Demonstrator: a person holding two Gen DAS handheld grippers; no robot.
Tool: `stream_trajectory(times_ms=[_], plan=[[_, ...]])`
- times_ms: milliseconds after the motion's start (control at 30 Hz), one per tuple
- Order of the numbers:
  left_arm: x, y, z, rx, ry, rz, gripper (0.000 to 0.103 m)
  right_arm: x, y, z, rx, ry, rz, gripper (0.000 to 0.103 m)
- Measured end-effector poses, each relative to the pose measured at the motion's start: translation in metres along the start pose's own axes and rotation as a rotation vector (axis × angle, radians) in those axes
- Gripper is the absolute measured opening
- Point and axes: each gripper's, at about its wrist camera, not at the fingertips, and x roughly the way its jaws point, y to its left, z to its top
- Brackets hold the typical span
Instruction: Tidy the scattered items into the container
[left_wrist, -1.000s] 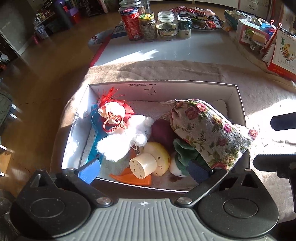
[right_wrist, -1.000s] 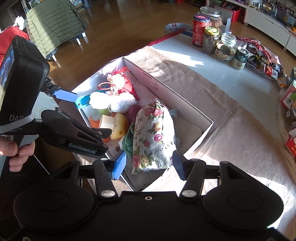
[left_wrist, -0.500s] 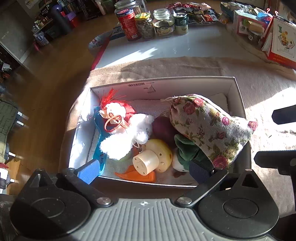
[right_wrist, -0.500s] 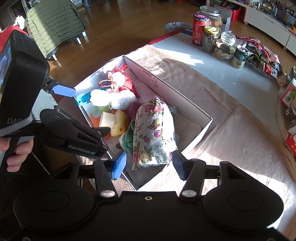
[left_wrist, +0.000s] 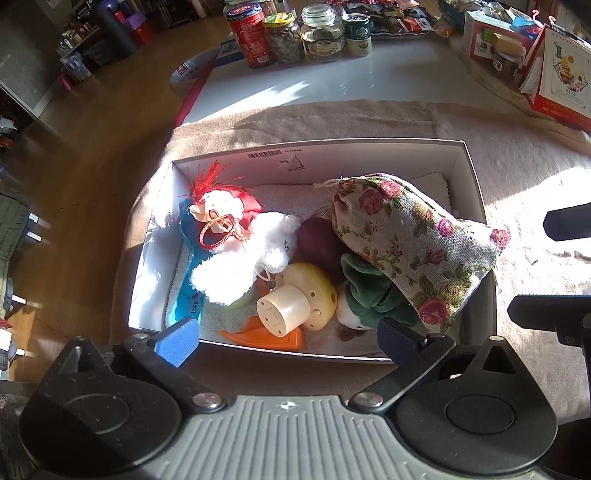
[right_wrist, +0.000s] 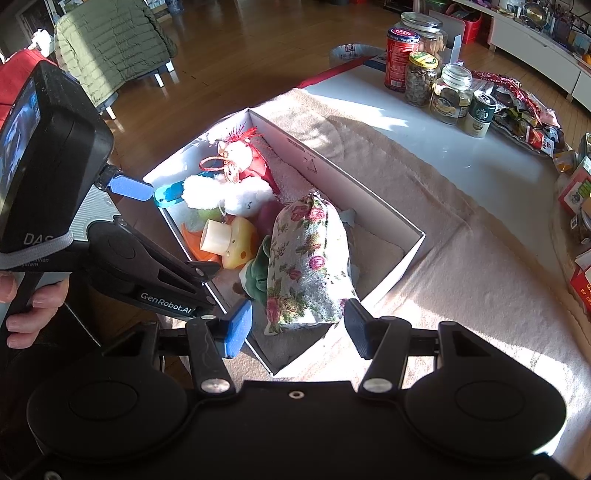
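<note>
A white cardboard box holds several toys. Inside are a red-haired doll, a white plush, a yellow mushroom toy, a green plush and a floral cloth bag. The bag leans on the box's near right rim. My left gripper hangs open over the near rim with nothing in it. My right gripper is open just behind the bag's lower end, its pads apart from the cloth.
The box sits on a beige cloth over a white table. Jars and cans line the far edge. Boxes and a calendar crowd the right side. A hand grips the left tool. Wooden floor lies to the left.
The left gripper has tilted slightly, so the box sits a little higher in its view. The right gripper has not moved, and nothing in the box has shifted.
</note>
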Motion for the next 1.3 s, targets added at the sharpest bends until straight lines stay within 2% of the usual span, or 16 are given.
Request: stream_trajectory(times_ms=[1300], plan=[[-0.0002, -0.0012, -0.0020, -0.005, 0.013, -0.027, 0.102, 0.0015, 0.0025, -0.0003, -0.001, 0.011, 0.007, 0.055]])
